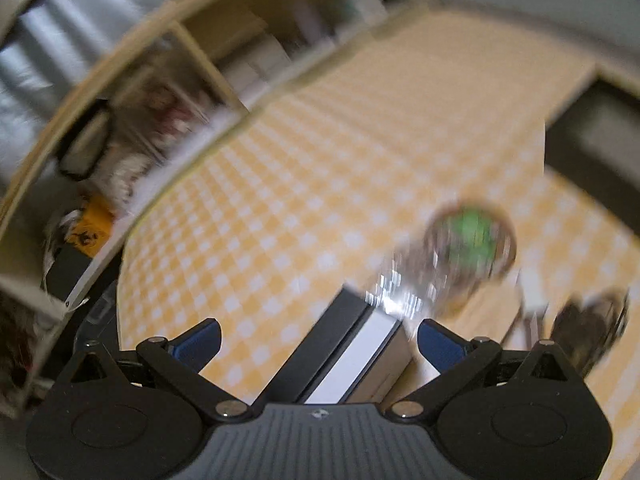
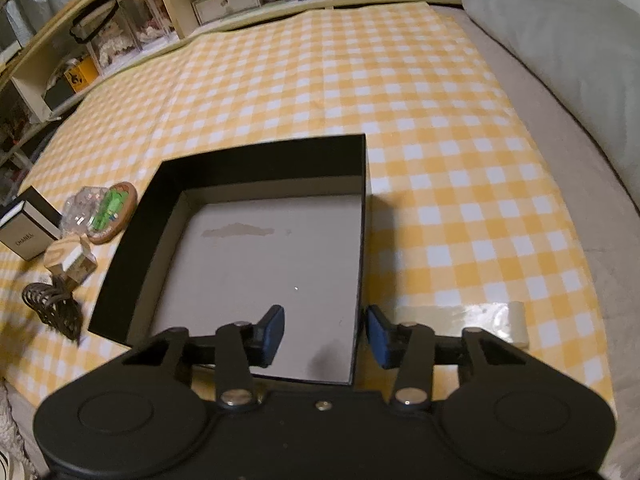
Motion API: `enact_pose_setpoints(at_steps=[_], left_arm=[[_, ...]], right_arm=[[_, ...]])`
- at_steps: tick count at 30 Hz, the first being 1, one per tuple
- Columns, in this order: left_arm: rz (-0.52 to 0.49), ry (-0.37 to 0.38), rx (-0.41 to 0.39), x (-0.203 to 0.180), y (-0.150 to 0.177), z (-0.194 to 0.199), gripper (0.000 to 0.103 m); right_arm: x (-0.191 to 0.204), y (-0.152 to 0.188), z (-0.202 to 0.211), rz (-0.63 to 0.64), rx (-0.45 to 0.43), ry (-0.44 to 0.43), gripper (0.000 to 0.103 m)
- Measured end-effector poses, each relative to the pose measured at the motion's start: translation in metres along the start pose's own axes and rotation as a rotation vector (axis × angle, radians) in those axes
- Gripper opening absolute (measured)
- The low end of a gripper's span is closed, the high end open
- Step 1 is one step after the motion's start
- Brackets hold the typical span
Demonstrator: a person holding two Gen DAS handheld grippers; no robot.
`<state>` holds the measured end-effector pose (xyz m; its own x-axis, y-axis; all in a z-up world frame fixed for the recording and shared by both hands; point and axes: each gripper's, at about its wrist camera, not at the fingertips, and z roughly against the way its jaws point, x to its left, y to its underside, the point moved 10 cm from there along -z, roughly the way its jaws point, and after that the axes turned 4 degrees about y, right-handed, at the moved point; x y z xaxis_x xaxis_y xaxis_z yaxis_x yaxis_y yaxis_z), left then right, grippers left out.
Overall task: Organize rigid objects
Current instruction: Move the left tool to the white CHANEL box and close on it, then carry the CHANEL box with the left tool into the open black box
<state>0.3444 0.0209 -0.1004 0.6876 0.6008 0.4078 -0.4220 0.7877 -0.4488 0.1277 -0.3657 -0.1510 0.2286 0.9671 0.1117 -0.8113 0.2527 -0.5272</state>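
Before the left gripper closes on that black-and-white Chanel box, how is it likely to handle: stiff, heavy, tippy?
The Chanel box looks like rigid card with flat faces, so it probably grips firmly. It stands tall and narrow on the checked cloth, so a sideways nudge might tip it. The left gripper straddles it, open.

"CHANEL" is showing on the front of the white carton [image 2: 25, 236], which is standing left of the open black box [image 2: 256, 168].

A bedroom: pillow [image 2: 560, 36], checkered bed cover [image 2: 400, 80], cluttered shelves [image 2: 120, 28].
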Motion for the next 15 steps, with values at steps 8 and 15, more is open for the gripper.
enact_pose_setpoints(at_steps=[8,15], left_arm=[[-0.06,0.126,0.22,-0.006,0.026,-0.045,0.102],[0.056,0.133,0.256,-0.006,0.028,-0.048,0.069]], right_arm=[[-0.002,0.001,-0.011,-0.004,0.032,0.006,0.043],[-0.002,0.002,-0.014,-0.002,0.045,0.006,0.043]])
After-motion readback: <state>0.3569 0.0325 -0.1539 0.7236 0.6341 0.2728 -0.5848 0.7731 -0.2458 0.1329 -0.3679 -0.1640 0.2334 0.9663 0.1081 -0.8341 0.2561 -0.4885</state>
